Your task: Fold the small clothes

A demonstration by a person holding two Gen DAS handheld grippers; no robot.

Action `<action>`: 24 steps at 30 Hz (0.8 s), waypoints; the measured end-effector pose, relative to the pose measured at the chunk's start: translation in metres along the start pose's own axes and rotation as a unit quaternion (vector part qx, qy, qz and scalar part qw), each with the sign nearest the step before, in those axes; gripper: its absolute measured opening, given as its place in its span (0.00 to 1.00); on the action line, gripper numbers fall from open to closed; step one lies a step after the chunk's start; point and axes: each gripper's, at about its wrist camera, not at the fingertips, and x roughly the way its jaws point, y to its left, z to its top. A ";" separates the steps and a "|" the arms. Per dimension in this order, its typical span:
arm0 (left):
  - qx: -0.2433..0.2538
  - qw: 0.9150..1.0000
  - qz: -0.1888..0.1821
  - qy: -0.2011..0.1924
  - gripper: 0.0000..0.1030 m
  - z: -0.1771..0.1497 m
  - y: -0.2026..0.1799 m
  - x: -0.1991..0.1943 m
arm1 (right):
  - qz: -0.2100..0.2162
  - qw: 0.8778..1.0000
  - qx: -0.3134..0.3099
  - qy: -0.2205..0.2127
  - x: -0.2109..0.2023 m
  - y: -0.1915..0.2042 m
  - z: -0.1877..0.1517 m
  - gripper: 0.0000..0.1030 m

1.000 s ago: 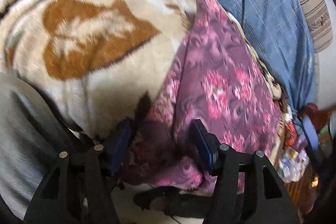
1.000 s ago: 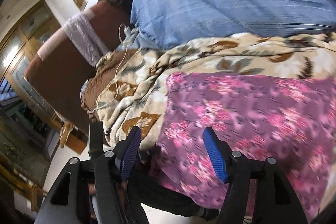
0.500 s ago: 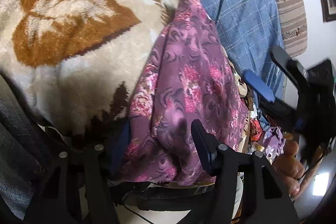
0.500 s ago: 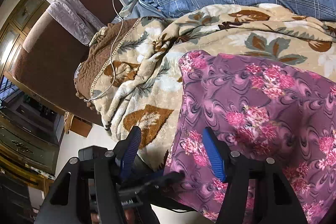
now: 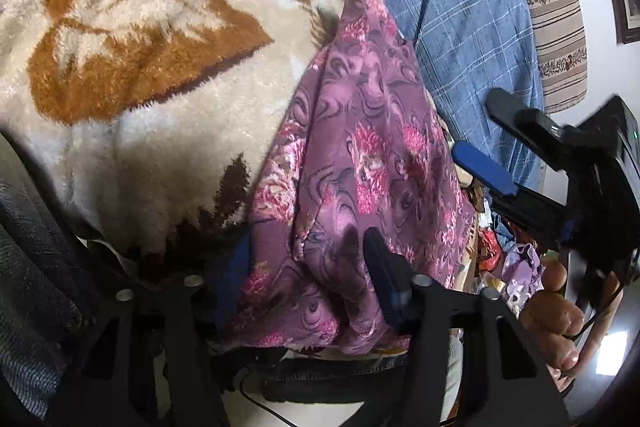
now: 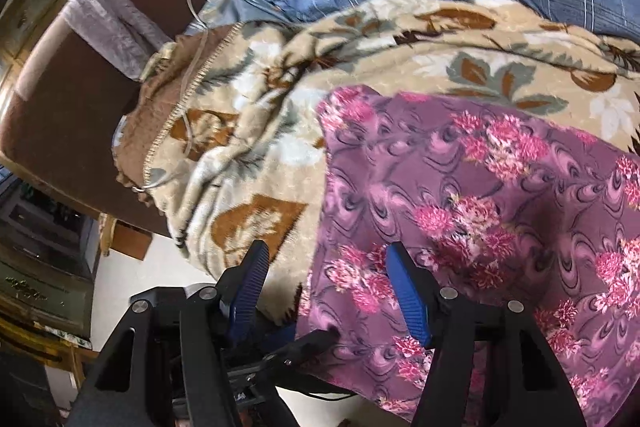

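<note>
We see the purple flowery cloth (image 5: 360, 167) lying on the fuzzy leaf blanket (image 5: 160, 87). Our left gripper (image 5: 308, 259) has just been closing and bunches its near edge between the jaws. Our right gripper (image 6: 324, 275) stands spread over its corner. Only the right view shows the brown chair (image 6: 60, 107).

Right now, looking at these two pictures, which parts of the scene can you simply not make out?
- Left wrist view: the near hem of the purple floral cloth sits behind the left gripper, so whether the pads pinch it is unclear.
- Left wrist view: the clutter at the right is small and blurred.
- Right wrist view: the cloth's right side runs off the frame edge.
- Right wrist view: the right gripper hides the cloth's near corner.
</note>
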 end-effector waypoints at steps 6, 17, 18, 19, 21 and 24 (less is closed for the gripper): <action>-0.004 1.000 0.012 -0.007 0.29 0.000 0.000 0.003 | -0.026 0.998 -0.038 0.054 0.034 0.017 0.015 0.61; 0.093 0.991 -0.005 -0.091 0.06 -0.015 -0.040 -0.021 | -0.108 0.976 -0.076 0.175 0.121 0.038 0.048 0.60; 0.096 0.991 -0.004 -0.090 0.06 -0.015 -0.040 -0.020 | -0.115 0.973 -0.083 0.183 0.126 0.039 0.046 0.60; 0.098 0.991 -0.004 -0.089 0.06 -0.016 -0.041 -0.019 | -0.123 0.971 -0.092 0.186 0.130 0.041 0.045 0.60; 0.097 0.991 -0.007 -0.092 0.06 -0.015 -0.042 -0.020 | -0.152 0.962 -0.131 0.185 0.134 0.050 0.040 0.56; 0.102 0.990 -0.011 -0.099 0.06 -0.016 -0.046 -0.021 | -0.205 0.947 -0.179 0.171 0.134 0.055 0.033 0.24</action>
